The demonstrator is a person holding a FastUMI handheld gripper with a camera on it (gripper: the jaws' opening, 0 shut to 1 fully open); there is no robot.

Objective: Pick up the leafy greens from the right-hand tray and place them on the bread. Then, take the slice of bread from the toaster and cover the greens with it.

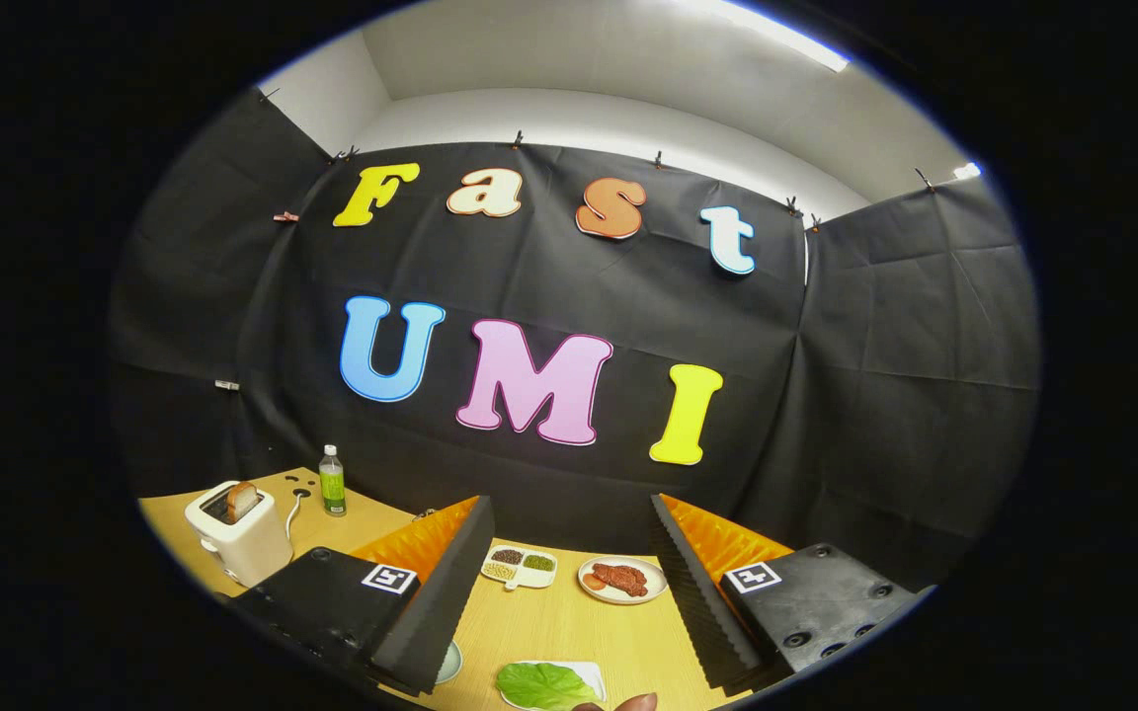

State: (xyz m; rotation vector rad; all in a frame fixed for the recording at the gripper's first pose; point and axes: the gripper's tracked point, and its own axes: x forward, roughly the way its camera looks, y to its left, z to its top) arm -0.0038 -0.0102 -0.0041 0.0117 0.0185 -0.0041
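While the gripper [569, 602] gapes wide, leafy greens [541, 685] lie between its fingers, meat plate [622, 580] beyond.

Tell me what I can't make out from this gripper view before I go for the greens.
- Bread to be covered: hidden. Just a plate rim peeks past the left finger.
- Greens: near part cut off by the view's edge, with a brown thing beside them.
- Toaster: slice sticks up; its depth in the slot is unclear.
- Divided dish: contents too small.
- Gripper: jaws open, holding nothing.
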